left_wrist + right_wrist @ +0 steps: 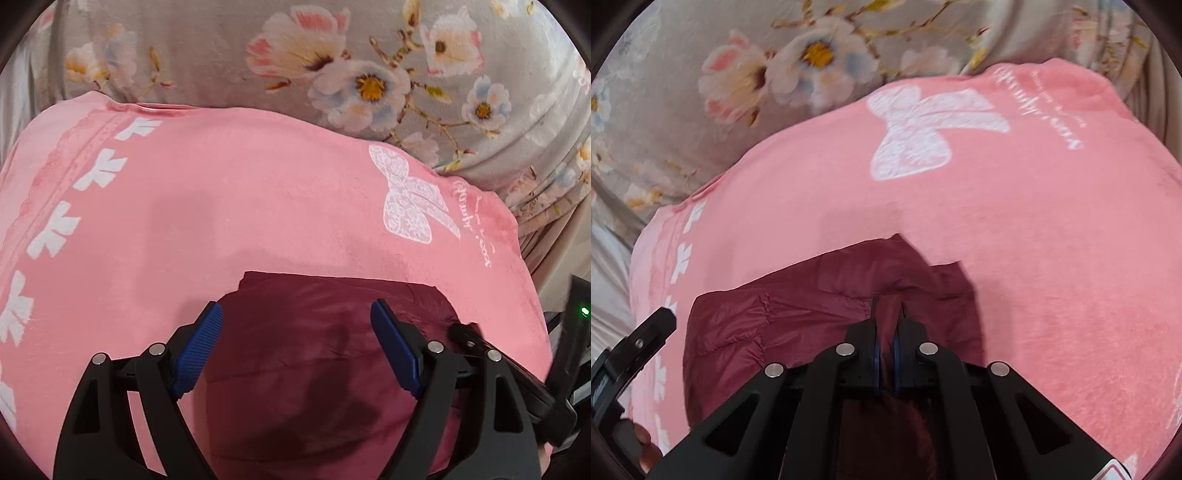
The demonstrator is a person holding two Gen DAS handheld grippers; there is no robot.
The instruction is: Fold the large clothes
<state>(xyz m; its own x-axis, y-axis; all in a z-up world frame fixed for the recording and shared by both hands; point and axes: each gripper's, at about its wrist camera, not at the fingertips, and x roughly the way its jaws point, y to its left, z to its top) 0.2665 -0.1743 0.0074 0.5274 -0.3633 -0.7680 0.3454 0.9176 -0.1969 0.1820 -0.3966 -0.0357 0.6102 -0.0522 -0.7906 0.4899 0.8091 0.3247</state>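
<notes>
A dark maroon quilted jacket (pixel 314 369) lies on a pink blanket (pixel 221 192) printed with white bows. My left gripper (pixel 297 314) is open just above the jacket, its blue pads (pixel 199 350) spread wide and holding nothing. In the right wrist view the jacket (pixel 746 325) lies partly folded, and my right gripper (pixel 886 314) is shut on a pinch of its maroon fabric near the upper edge. The other gripper's black body (pixel 631 350) shows at the left edge of that view.
A grey floral bedsheet (pixel 258 55) lies beyond the pink blanket (pixel 1034 221) and also shows in the right wrist view (pixel 683 110). The right gripper's black body with a green light (pixel 576 325) is at the right edge of the left wrist view.
</notes>
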